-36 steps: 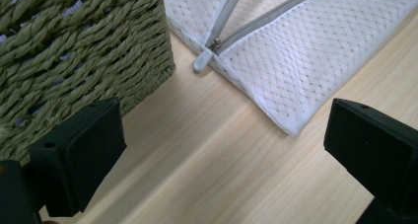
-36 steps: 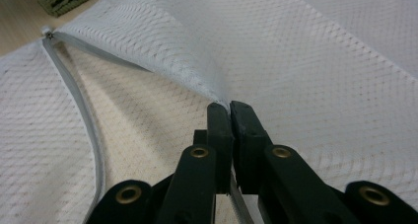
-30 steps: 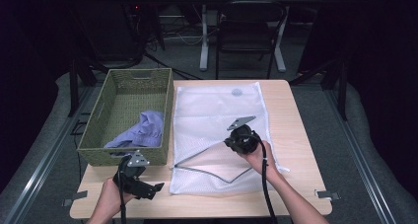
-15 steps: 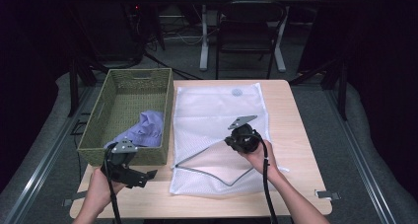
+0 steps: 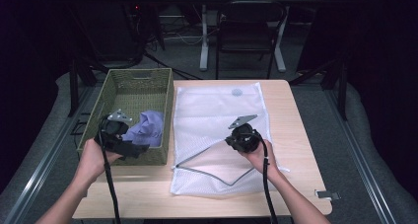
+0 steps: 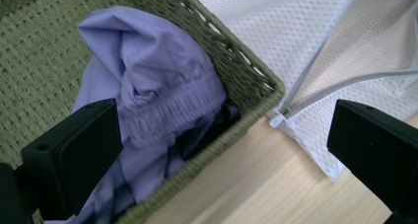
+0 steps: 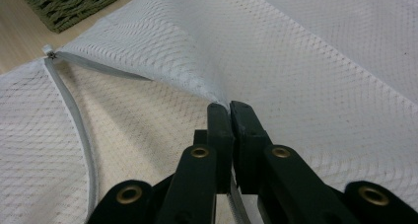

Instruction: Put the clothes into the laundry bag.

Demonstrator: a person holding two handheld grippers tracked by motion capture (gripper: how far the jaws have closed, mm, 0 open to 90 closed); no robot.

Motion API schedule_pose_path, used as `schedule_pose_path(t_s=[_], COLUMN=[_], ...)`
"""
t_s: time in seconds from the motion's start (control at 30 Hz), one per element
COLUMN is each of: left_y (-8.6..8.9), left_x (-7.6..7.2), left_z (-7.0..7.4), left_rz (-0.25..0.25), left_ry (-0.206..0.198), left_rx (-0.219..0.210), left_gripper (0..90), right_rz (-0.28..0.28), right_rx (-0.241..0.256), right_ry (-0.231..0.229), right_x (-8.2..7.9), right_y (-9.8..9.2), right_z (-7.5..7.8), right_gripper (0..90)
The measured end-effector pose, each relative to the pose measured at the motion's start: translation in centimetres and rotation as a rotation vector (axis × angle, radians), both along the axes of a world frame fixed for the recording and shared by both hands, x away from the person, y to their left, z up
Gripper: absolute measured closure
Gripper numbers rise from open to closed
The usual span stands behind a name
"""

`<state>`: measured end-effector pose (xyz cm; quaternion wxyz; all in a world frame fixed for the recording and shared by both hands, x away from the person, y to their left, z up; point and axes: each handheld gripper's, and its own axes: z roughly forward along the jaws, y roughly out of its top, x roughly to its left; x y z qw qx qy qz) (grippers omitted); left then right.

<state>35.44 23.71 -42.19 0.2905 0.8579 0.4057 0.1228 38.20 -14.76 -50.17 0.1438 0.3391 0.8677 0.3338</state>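
A white mesh laundry bag [image 5: 217, 110] lies flat on the wooden table, its grey zipper [image 5: 207, 172] undone along the near part. My right gripper [image 5: 231, 141] is shut on the upper edge of the bag's opening [image 7: 305, 71] and holds that layer lifted; the jaws [image 7: 229, 110] pinch the mesh tight. A purple garment [image 5: 148, 128] lies crumpled in the near right corner of the green woven basket [image 5: 140, 73]. My left gripper [image 5: 135, 149] hovers open over that corner, with the garment [image 6: 148, 76] below and between its wide-spread jaws [image 6: 224, 145].
The basket wall [image 6: 236, 71] stands right beside the bag's left edge [image 6: 305, 36]. Bare tabletop [image 5: 148, 194] runs along the front. A chair [image 5: 246, 31] and table legs stand beyond the far edge, and dark floor lies on both sides.
My left gripper has moved from the table's front edge up and forward to the basket's near corner, over the purple garment. The right gripper has kept its hold on the mesh.
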Motion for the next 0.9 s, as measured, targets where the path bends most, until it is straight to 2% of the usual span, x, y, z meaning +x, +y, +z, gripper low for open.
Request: schedule_pose_path(t_s=[0.07, 0.17, 0.23, 0.27, 0.33, 0.53, 0.77, 0.9], left_y=[-0.1, -0.3, -0.5, -0.6, -0.7, -1.1, -0.5, 0.1], left_x=[1.1, 2.7, 3.7, 4.0, 4.7, 6.7, 9.2, 10.4], left_z=[0.0, -0.3, -0.7, -0.8, -1.2, -2.0, -3.6, -4.6], left_rz=[-0.029, -0.053, -0.056, -0.049, -0.048, -0.065, -0.043, -0.01], left_ry=[0.012, 0.03, 0.045, 0.04, 0.041, 0.091, 0.203, 0.24], left_rx=[0.008, 0.047, 0.072, 0.084, 0.085, 0.123, 0.142, 0.156], left_gripper=[0.0, 0.0, 0.0, 0.0, 0.0, 0.0, 0.0, 0.0], right_rz=[0.0, 0.007, 0.01, 0.011, 0.007, 0.007, 0.007, 0.007], right_rx=[0.0, -0.001, -0.001, -0.001, -0.002, -0.005, -0.009, -0.009], right_ry=[0.0, 0.003, 0.007, 0.006, 0.008, 0.008, 0.002, 0.006], right_x=[0.0, 0.0, 0.1, 0.1, 0.1, 0.2, 0.1, 0.1], right_y=[0.0, 0.1, 0.1, 0.0, -0.1, -0.1, -0.1, -0.1], right_z=[0.0, -0.1, -0.1, -0.2, -0.1, -0.2, -0.1, -0.2], right_gripper=[87.9, 87.7, 87.6, 87.6, 87.6, 87.8, 87.9, 87.9])
